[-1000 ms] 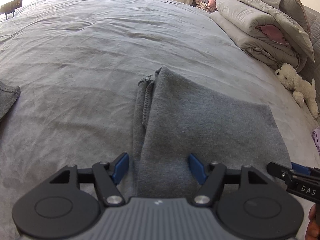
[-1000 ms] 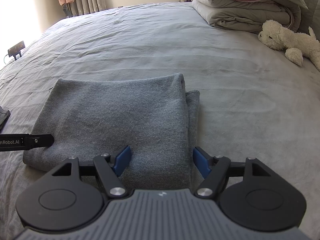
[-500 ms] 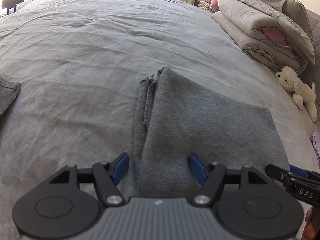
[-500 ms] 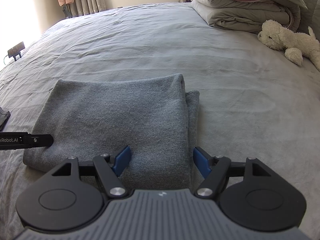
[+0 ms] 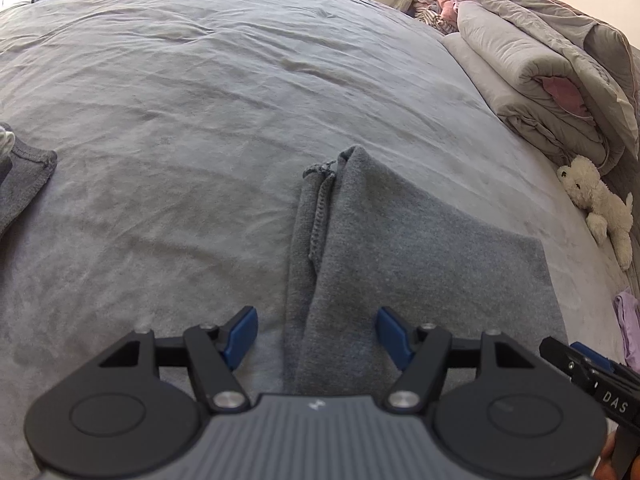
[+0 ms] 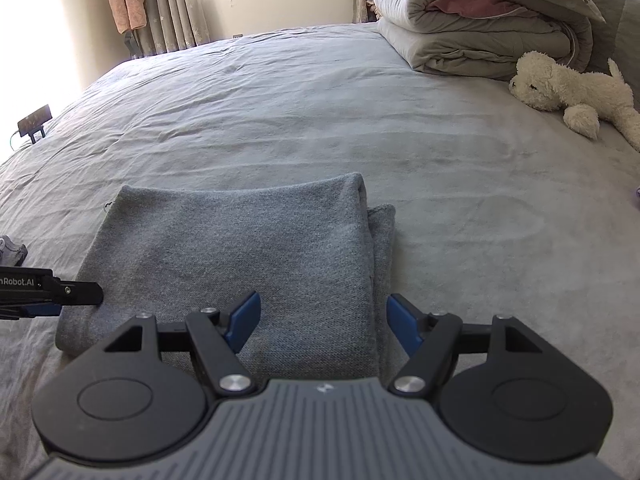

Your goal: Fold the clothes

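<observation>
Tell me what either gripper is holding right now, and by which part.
Nothing is held. The left gripper and the right gripper both stand open over the near edge of the folded grey garment, pads clear of the cloth.

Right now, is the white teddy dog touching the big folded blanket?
Apart. The right wrist view shows a strip of bare bed between the plush dog and the folded duvet.

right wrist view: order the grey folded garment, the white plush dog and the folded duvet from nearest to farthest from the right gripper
1. Grey folded garment: directly under and ahead of the right gripper, its right edge between the open fingers.
2. White plush dog: far right on the bed.
3. Folded duvet: behind the dog, at the bed's far right end.
</observation>
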{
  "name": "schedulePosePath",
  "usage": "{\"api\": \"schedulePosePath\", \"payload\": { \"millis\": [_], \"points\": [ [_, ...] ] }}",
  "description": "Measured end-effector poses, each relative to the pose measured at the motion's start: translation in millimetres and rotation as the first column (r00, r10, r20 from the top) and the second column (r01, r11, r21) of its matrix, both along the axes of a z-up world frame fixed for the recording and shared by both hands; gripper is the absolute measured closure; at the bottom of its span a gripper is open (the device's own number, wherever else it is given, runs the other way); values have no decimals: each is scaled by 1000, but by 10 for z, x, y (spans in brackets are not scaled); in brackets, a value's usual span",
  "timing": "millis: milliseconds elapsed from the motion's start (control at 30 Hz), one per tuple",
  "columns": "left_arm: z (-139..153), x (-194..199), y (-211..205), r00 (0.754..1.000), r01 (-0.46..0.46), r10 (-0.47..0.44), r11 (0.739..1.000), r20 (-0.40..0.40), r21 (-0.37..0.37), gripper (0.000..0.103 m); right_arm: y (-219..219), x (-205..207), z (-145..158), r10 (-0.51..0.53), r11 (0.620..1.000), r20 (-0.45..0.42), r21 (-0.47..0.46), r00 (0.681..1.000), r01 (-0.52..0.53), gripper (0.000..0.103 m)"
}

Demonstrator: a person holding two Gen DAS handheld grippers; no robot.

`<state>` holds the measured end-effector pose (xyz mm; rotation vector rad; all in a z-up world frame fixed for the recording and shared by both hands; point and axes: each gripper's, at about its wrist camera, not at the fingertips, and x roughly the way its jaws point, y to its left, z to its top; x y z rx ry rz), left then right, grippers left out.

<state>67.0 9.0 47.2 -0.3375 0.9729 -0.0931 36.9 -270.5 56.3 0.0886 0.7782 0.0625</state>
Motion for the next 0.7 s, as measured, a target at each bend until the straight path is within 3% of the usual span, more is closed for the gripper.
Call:
{"api": "schedulePosePath", "payload": {
  "millis": [700],
  "points": [
    [99,-15,39,999,-8,8,1000,32,-15,35,124,-57,101,103,992,60,63,993,-107,28]
  ]
}}
